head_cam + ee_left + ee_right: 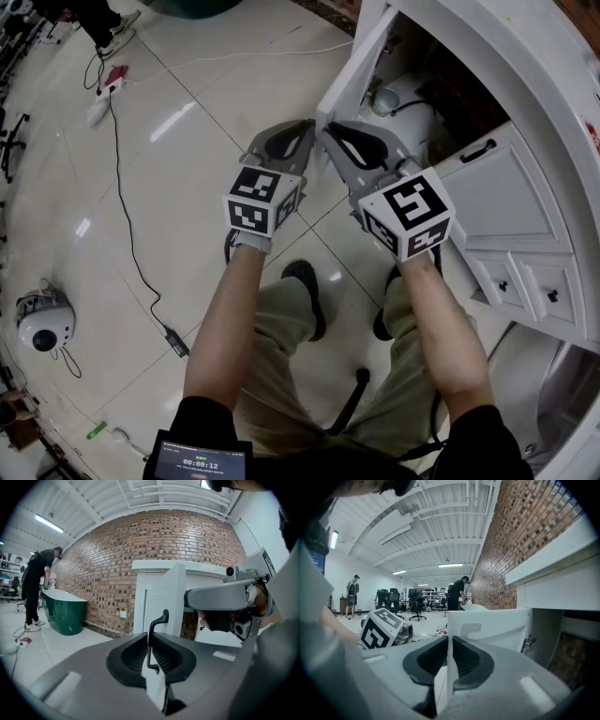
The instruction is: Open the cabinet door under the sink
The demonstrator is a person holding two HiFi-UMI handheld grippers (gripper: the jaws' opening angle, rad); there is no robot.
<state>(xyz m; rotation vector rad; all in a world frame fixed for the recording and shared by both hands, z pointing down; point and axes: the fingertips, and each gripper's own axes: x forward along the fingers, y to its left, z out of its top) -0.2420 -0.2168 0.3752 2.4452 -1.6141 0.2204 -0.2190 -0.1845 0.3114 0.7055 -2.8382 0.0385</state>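
Cabinet door (356,61), half open: its free edge is clamped by the jaws of left gripper (305,136) and right gripper (335,141); the hinge arc is best followed smoothly.

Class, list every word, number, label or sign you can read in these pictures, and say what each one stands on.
"00:00:12" on the device screen at the bottom edge of the head view.
Smaller print above that number: too small to read.
Marker cubes: black-and-white square patterns only, no words.
Red mark at the right edge of the head view: too small to read.
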